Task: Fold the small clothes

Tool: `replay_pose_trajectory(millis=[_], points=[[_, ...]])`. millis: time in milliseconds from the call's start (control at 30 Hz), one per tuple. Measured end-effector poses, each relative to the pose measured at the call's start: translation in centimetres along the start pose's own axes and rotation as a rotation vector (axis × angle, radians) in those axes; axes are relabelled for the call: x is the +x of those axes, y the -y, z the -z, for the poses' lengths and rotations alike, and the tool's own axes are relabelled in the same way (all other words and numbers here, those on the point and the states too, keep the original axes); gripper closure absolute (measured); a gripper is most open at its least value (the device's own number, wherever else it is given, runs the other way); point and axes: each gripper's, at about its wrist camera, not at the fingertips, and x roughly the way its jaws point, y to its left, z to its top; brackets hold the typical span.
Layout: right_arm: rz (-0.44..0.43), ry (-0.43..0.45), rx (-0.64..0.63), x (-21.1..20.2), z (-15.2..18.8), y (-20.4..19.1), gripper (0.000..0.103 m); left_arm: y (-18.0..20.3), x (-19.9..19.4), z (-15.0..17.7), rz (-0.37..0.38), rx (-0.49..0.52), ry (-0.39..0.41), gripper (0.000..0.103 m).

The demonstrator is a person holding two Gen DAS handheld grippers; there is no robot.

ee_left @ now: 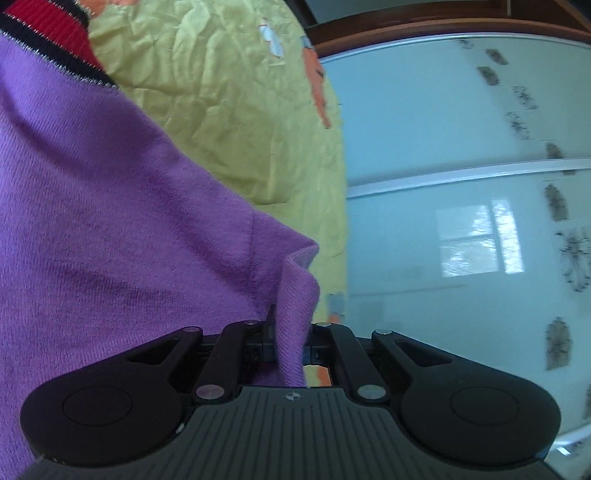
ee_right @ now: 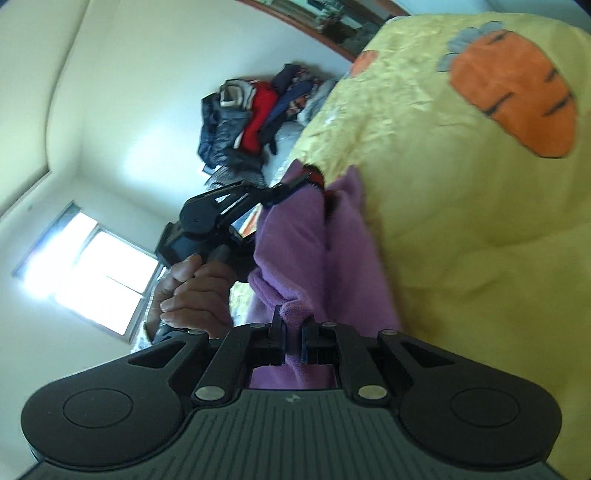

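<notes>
A small purple knit sweater (ee_left: 110, 206) with a red and dark striped collar (ee_left: 48, 33) hangs lifted above the yellow bedspread (ee_left: 221, 110). My left gripper (ee_left: 290, 343) is shut on a fold of its edge. My right gripper (ee_right: 293, 339) is shut on another edge of the same sweater (ee_right: 314, 251). In the right wrist view the left gripper (ee_right: 284, 192) shows farther off, held by a hand (ee_right: 192, 295), pinching the sweater near the collar. The sweater hangs between the two grippers.
The yellow bedspread (ee_right: 461, 240) has orange carrot prints (ee_right: 517, 99). A pile of dark and red clothes (ee_right: 251, 118) lies at the far end of the bed. Pale blue wardrobe doors (ee_left: 461, 184) stand beside the bed. A bright window (ee_right: 88, 266) is in the wall.
</notes>
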Motion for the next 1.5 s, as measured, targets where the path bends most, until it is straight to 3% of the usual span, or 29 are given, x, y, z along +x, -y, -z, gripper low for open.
replay_pose_trajectory(millis=[67,100,133,200,233,267,300,333,433,533,667,700,767,800,933,1033,1100,1167,1233,1333,1400,1500], points=[[0.043,-0.036,0.016,0.4,-0.2,1.1,0.093,0.1,0.4,-0.1,-0.044,0.012,0.012,0.091],[0.090,-0.048,-0.006,0.1,0.0,0.9,0.089,0.3,0.7,-0.3,-0.062,0.013,0.001,0.078],[0.137,-0.044,-0.030,-0.2,0.1,0.6,0.085,0.8,0.6,-0.6,-0.067,0.011,0.002,0.073],[0.148,-0.043,-0.073,-1.4,-0.1,-0.1,0.072,2.7,-1.2,-0.9,-0.077,0.037,0.040,0.045],[0.157,-0.025,-0.116,-2.2,-0.3,-0.7,0.066,4.1,-3.0,-0.7,-0.087,0.080,0.081,0.039],[0.178,-0.003,-0.176,-3.0,-0.5,-1.3,0.052,5.3,-5.2,-0.3,-0.096,0.130,0.124,0.025],[0.203,0.025,-0.234,-3.6,-0.8,-2.0,0.045,6.2,-7.4,0.4,-0.109,0.179,0.156,0.014],[0.209,0.045,-0.282,-4.1,-1.2,-2.6,0.045,6.7,-9.3,1.4,-0.143,0.224,0.183,0.011],[0.139,0.017,-0.372,-2.5,-3.2,-4.0,0.045,6.4,-12.6,5.7,-0.295,0.345,0.196,0.009],[0.105,-0.060,-0.461,2.1,-5.2,-5.2,0.045,4.7,-13.1,10.7,-0.376,0.438,0.199,0.011],[0.003,-0.232,-0.412,7.9,-7.3,-4.8,0.045,3.0,-11.2,16.8,-0.490,0.621,0.184,0.014],[0.009,-0.291,-0.416,9.5,-7.9,-4.4,0.048,2.9,-10.7,18.3,-0.551,0.696,0.203,0.014],[0.162,-0.273,-0.498,11.7,-9.0,-4.0,0.048,2.6,-9.5,20.6,-0.632,0.833,0.194,0.014],[0.182,-0.278,-0.534,12.4,-9.5,-3.6,0.049,2.3,-9.2,21.2,-0.658,0.864,0.200,0.014],[0.144,-0.290,-0.487,12.6,-11.5,-3.0,0.049,1.3,-8.5,23.8,-0.753,0.992,0.216,0.013],[0.120,-0.225,-0.507,9.2,-11.9,-5.1,0.046,2.0,-10.4,23.8,-0.703,0.904,0.214,0.020],[0.094,-0.218,-0.533,6.7,-11.1,-5.9,0.046,3.1,-11.7,24.1,-0.621,0.913,0.258,0.019],[0.119,-0.198,-0.574,4.2,-8.8,-6.4,0.046,4.0,-11.7,24.5,-0.587,0.961,0.291,0.017],[0.086,-0.215,-0.574,2.8,-6.5,-6.1,0.046,4.0,-10.3,24.1,-0.608,0.990,0.249,0.013],[0.087,-0.319,-0.608,3.3,-3.3,-5.3,0.047,1.8,-8.3,23.4,-0.662,0.930,0.144,0.020],[0.178,-0.363,-0.719,3.6,-1.5,-4.4,0.050,1.0,-8.5,24.3,-0.672,0.973,0.165,0.015],[0.186,-0.392,-0.743,2.8,-2.3,-5.3,0.049,0.8,-9.5,24.4,-0.687,0.945,0.149,0.013]])
